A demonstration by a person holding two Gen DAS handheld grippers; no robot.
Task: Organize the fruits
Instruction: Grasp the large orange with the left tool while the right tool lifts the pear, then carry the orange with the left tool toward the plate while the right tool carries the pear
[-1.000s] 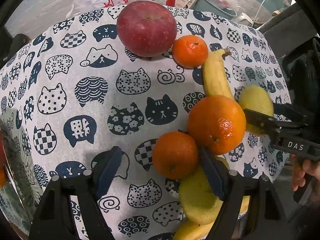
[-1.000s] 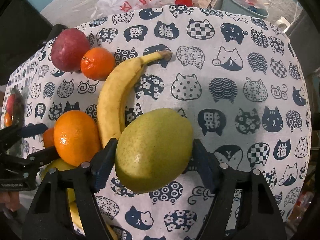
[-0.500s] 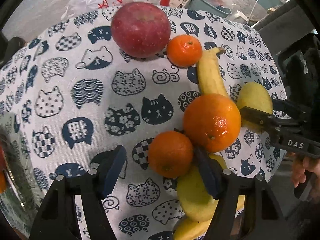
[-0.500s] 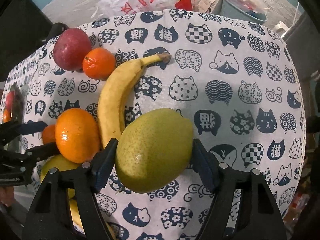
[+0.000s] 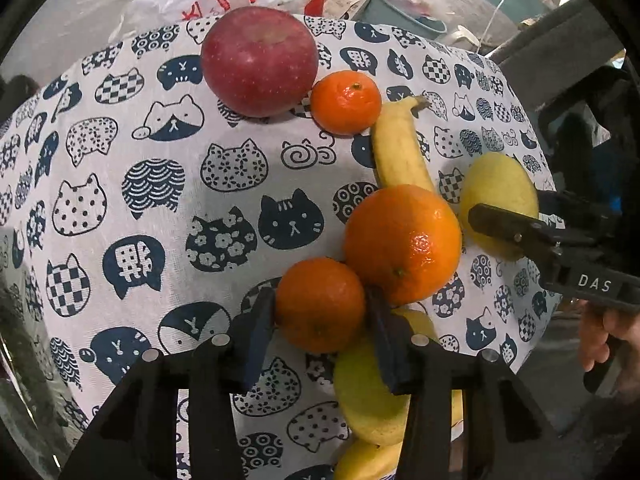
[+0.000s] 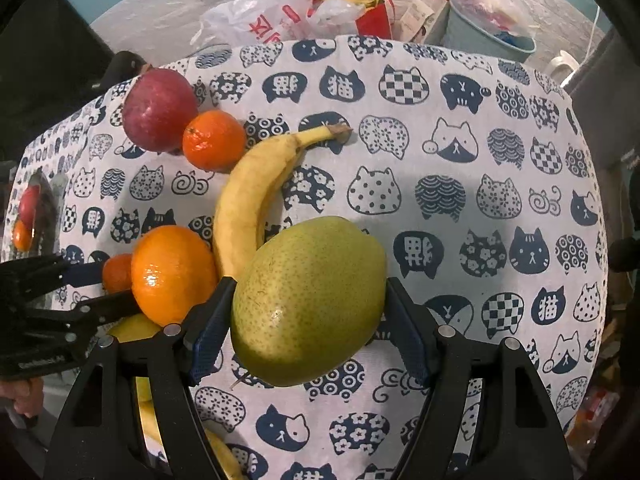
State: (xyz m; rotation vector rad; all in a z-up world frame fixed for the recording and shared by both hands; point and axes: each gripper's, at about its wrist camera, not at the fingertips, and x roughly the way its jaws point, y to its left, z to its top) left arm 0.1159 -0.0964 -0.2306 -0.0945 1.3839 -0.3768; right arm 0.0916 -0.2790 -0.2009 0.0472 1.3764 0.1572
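On the cat-print cloth, my left gripper (image 5: pixel 320 332) is closing, and both pads touch a small mandarin (image 5: pixel 320 304) between them. That mandarin rests against a large orange (image 5: pixel 402 244) and a yellow pear (image 5: pixel 368 400). My right gripper (image 6: pixel 308 332) is shut on a green pear (image 6: pixel 308 300), a pad on each side. A banana (image 6: pixel 248 200) lies between the green pear and the orange (image 6: pixel 172 274). Farther back, a red apple (image 5: pixel 260 60) and a second mandarin (image 5: pixel 346 102) sit touching. My left gripper (image 6: pixel 80 288) shows at the left edge of the right wrist view.
The tablecloth (image 5: pixel 160 200) drops off at every edge. Behind the table stand a white plastic bag (image 6: pixel 256 20), a red bag (image 6: pixel 372 16) and a grey-blue bin (image 6: pixel 488 36). A second banana (image 5: pixel 368 464) lies at the near edge. A hand (image 5: pixel 600 340) holds the right gripper.
The left gripper's jaws have closed in onto the small mandarin; before, the left pad stood well away from it. The right gripper and the green pear have not moved.
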